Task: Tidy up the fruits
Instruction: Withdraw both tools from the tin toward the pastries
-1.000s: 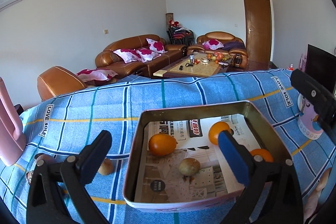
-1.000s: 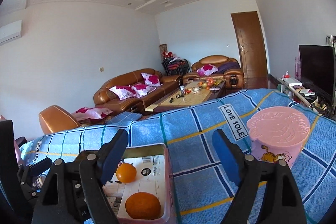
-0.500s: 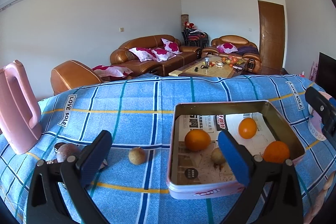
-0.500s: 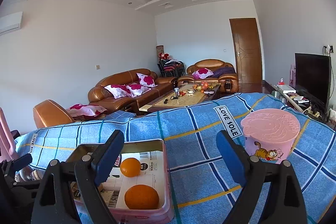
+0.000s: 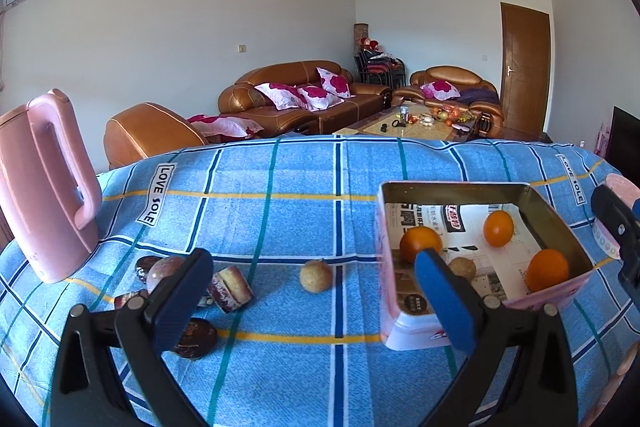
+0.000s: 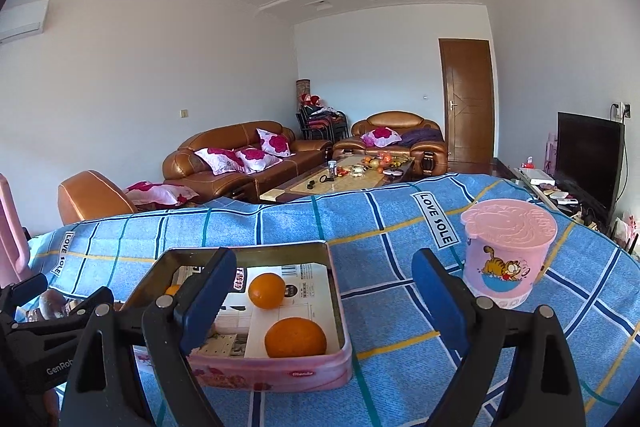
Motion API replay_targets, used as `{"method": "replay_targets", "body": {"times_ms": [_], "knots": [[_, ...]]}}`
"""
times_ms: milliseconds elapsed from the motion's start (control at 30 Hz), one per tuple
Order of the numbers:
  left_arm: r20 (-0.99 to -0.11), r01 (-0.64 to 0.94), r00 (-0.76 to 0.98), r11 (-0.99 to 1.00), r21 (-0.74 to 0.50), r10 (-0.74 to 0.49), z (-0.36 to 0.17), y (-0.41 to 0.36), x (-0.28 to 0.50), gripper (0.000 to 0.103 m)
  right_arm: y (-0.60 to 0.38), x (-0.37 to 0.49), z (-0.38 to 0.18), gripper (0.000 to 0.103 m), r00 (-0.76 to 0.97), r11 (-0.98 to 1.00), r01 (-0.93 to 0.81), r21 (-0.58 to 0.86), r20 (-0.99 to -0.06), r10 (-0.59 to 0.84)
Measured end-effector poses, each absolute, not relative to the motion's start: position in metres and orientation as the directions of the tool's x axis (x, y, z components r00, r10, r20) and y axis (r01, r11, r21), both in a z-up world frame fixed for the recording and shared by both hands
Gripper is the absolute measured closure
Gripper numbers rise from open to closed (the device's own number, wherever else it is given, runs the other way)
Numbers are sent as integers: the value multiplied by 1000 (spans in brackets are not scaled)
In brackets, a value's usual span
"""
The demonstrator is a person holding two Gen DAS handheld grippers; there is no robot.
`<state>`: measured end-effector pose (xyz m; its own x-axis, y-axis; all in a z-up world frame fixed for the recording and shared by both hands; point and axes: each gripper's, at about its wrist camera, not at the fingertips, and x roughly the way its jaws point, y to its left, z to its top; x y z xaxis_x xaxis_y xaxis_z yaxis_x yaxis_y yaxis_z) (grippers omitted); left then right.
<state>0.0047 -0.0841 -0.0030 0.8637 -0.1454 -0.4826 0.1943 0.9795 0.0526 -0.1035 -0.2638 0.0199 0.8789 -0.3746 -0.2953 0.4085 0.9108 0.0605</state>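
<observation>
The left wrist view has swung from the tin, now at 3 o'clock, toward the loose brown fruit on the worktop. Left hand-held gripper: jaws apart, empty. Right hand-held gripper: likewise. Next pick is probably that fruit.

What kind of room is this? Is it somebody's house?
Most likely a living room in a home. There is a brown leather sofa with flowered cushions, a coffee table in front of it, and a television by the wall.
</observation>
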Motion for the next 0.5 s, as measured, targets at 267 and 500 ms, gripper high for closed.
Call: {"method": "replay_targets", "body": {"times_ms": [267, 500], "knots": [[-488, 178, 864, 982, 60, -127, -3, -51, 9, 0, -225, -94, 18, 12, 893, 934, 352, 59, -321, -316], [-513, 134, 853, 990, 48, -91, -7, -9, 22, 0, -182, -81, 15, 12, 905, 960, 277, 47, -347, -244]]}}
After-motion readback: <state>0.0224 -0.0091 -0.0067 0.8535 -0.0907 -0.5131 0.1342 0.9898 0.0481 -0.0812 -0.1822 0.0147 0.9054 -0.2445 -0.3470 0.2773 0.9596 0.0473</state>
